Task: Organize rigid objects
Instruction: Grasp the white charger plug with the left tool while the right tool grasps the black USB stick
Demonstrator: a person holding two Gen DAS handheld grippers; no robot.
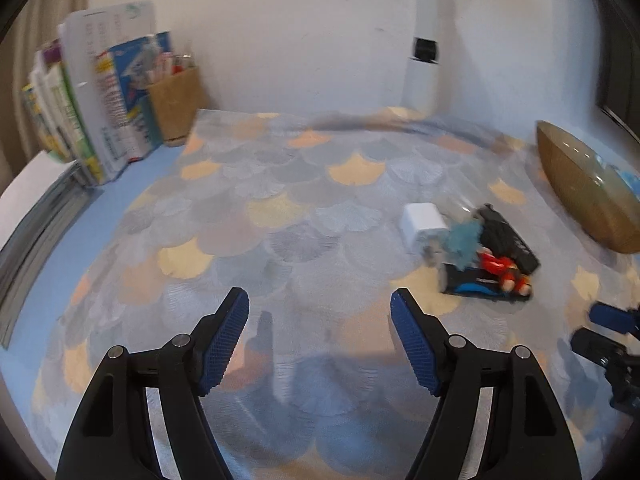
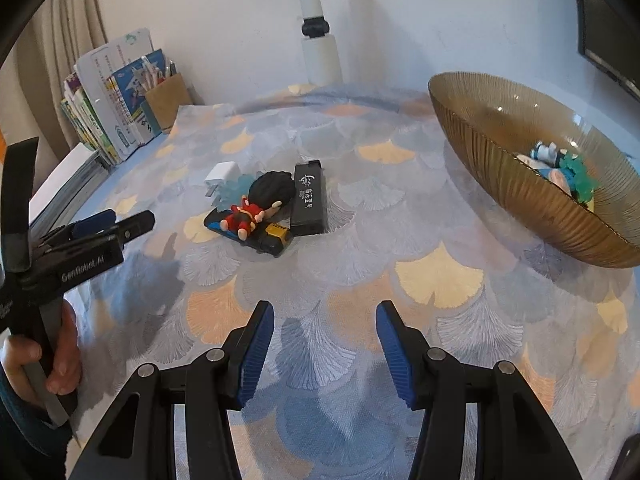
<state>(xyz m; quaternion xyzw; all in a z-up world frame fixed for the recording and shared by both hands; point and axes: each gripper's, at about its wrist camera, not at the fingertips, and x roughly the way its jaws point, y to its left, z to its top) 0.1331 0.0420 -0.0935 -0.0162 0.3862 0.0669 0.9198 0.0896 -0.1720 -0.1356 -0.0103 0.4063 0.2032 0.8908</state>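
Both grippers spread, holding nothing. The toy pile (image 2: 260, 208) lies ahead-left of the right gripper (image 2: 325, 312), ahead-right of the left gripper (image 1: 320, 300); bowl (image 2: 500, 184) right.

White wall (image 2: 420, 20), beige curtain (image 2: 60, 40), fan-patterned tablecloth (image 2: 360, 240), white pole (image 2: 320, 48)

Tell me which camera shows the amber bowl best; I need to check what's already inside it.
The right wrist view: the amber bowl shows its open interior, with a few small toys inside. The left wrist view catches only the bowl's blurred outer side at the frame edge, contents barely visible.
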